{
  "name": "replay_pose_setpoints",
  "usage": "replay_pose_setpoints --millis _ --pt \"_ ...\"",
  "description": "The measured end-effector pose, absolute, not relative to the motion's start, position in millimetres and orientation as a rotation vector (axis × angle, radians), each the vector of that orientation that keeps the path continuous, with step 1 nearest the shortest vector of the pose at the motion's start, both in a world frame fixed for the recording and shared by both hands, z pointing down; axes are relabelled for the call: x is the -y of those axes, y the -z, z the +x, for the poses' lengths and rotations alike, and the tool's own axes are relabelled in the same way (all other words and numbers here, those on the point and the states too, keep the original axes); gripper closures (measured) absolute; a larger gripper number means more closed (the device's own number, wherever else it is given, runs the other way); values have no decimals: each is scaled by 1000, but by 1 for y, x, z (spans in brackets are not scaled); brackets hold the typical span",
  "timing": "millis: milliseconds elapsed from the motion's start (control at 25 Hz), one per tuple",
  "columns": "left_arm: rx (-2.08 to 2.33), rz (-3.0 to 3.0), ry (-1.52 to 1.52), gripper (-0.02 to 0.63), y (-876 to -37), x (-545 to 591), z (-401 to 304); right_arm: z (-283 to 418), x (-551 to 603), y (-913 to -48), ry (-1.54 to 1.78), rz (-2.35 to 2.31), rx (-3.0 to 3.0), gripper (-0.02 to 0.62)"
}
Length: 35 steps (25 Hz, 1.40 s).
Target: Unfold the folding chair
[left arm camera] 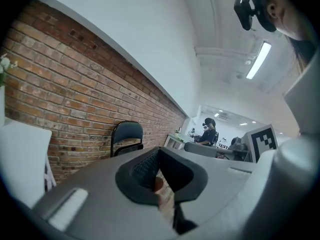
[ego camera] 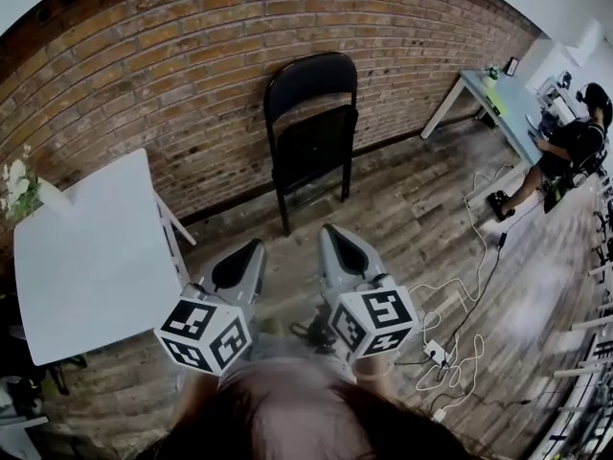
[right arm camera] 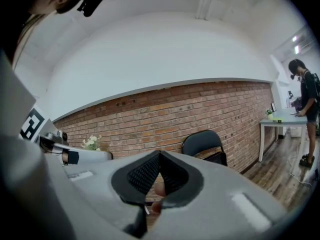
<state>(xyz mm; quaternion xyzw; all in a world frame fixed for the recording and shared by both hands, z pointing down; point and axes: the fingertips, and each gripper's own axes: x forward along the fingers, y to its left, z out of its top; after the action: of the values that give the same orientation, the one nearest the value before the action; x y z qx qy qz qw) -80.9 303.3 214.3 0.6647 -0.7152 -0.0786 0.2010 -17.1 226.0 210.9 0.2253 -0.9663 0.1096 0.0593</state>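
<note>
i am looking down over two grey grippers held side by side above a wood-plank floor point(ego camera: 421, 218). the left gripper point(ego camera: 251, 249) is clenched, its dark ribbed pads meeting at the tip with nothing between them. the right gripper point(ego camera: 333, 232) is clenched the same way, also holding nothing. each one is carrying a cube point(ego camera: 204, 333) printed with black-and-white square markers; those patterns are the print i am making out here.

the chair point(ego camera: 311, 123) is standing well ahead of both grippers, black, folded flat, upright against the brick wall point(ego camera: 192, 56). its seat is tipped up between the legs, below the rounded backrest. neither gripper is touching it.

a white table point(ego camera: 86, 257) is sitting to the left of the chair, against the same wall, with white flowers point(ego camera: 17, 185) at its far corner. white and black cables point(ego camera: 465, 319) are trailing across the floor on the right, near a power strip point(ego camera: 436, 353). further right, a person point(ego camera: 573, 151) in dark clothes is standing at a pale desk point(ego camera: 508, 99).
</note>
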Motion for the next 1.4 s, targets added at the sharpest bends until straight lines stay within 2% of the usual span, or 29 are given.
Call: replay_pose_setpoints --millis 680,1400 --pt "2006 1785 266 606 -228 -283 -143 -78 -206 -222 -336 613 2897 594" --pt "2004 1800 199 597 -222 -149 -174 -108 -78 -220 -400 581 2917 594"
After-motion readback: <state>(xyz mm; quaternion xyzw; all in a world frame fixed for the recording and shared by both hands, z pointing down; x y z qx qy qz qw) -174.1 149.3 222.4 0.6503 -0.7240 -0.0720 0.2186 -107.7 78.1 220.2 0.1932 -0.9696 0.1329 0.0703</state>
